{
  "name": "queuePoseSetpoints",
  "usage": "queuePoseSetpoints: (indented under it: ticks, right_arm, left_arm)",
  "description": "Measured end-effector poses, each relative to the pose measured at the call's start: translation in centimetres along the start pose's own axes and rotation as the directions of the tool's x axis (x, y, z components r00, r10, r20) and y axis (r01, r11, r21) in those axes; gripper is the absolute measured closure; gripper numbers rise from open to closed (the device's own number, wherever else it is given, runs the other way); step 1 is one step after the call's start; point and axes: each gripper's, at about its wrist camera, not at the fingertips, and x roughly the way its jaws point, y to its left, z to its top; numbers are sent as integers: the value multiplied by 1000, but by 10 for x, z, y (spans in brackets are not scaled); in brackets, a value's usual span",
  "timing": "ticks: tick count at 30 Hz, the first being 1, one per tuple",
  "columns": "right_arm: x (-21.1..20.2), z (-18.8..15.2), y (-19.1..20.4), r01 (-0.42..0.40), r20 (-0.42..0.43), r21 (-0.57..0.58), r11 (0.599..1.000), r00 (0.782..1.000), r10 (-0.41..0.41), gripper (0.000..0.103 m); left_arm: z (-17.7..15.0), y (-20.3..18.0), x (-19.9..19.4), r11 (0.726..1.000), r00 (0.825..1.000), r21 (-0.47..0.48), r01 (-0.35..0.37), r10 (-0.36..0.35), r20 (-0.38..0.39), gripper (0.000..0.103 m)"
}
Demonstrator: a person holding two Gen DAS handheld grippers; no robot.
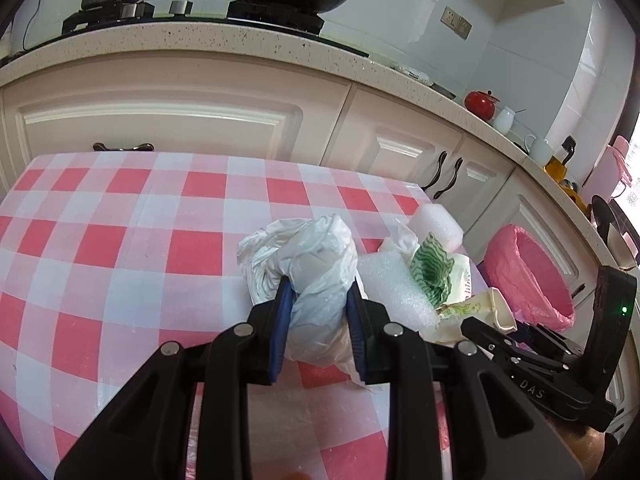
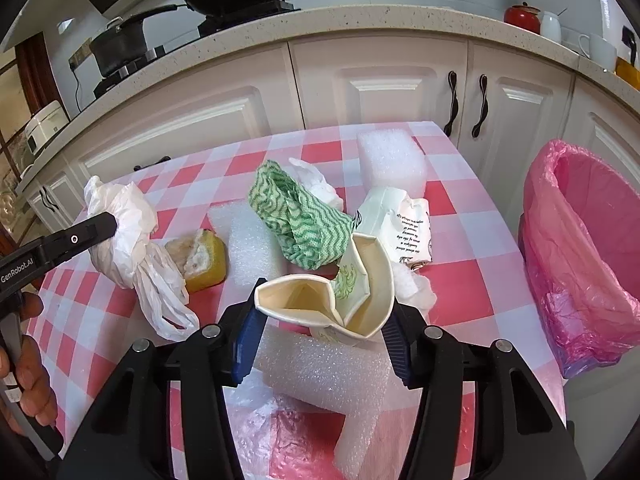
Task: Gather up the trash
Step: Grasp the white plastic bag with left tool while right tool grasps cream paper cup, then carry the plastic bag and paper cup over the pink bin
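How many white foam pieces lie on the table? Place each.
3 foam pieces: one at the far corner, one left of the green cloth, one nearest, under the crushed cup. More may be hidden.

My left gripper [image 1: 318, 312] points down at a slant, its blue pads [image 1: 283, 312] clamped on a crumpled white plastic bag [image 1: 308, 264]. My right gripper [image 2: 320, 336], likewise angled downward, has its pads [image 2: 250, 340] pressed on either side of a crushed paper cup [image 2: 332, 300]. A bare hand [image 2: 24, 368] grasps the left gripper's handle
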Motion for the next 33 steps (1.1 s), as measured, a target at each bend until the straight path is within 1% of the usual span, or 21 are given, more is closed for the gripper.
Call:
queuePoseSetpoints:
  ticks: [8,17,25,33]
  right_arm:
    - [-27,13,-1,-3,63,-11,1000,998,4,51]
    - [-62,29,-14,10,139,-3,1000,990,-10,51]
    - [-81,36,-32,58,179,-1,998,982,-57,51]
    - [-94,39,-59,110,200,20,994,973,-111,51]
  left_arm:
    - [11,-9,-14,999,999,28,-19,18,43,78]
    - [20,-20,-30,997,995,55,-46,41,88,78]
    - [31,-39,-41,995,991,87,-43,31,129,78]
    - [41,-65,-39,992,989,126,-28,10,147,78]
